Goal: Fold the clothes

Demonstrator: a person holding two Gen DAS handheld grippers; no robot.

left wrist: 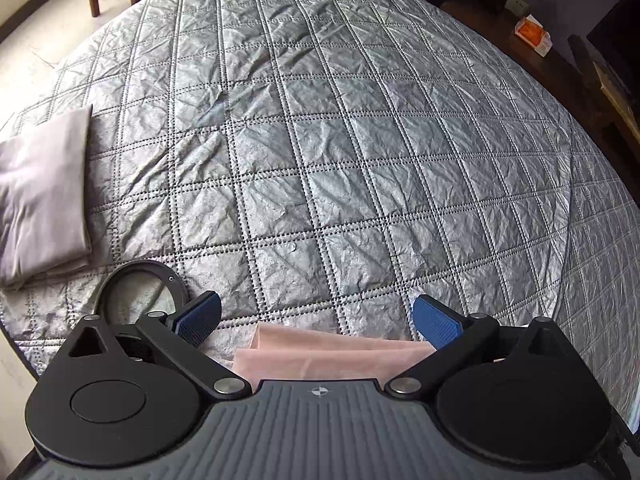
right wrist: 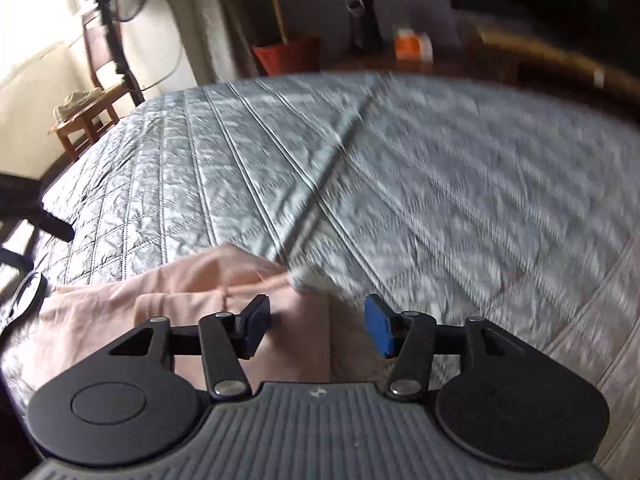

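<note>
The left claw (left wrist: 318,322) points steeply down at the bed (left wrist: 320,140), its two blue pads spread wide apart with nothing pressed between them. The pink garment (left wrist: 320,356) lies flat on the quilt directly under this claw and slightly nearer the camera than the pad tips; only a folded strip of it shows between the arms, with its visible edge running crosswise, from one pad toward the other. Well off to the left of the left claw, a folded grey cloth (left wrist: 44,192) rests on the bed near the edge. The right claw (right wrist: 318,326) also stands open, its pads parted to a moderate gap and clear of any fabric. From the right claw, the pink garment (right wrist: 168,304) lies below and to the left: its bulk spreads away past the left pad, and its right-hand edge ends in the gap between the pads, so the right pad hangs over bare quilt (right wrist: 440,200). The right wrist view is smeared, so the exact fold lines cannot be read. Judged from this layout, the garment's long axis runs left to right across both claws, and the left claw is directly over it while the right claw sits at its right end. The next grasp therefore likely depends on the right claw reaching leftward and down to catch that end.
</note>
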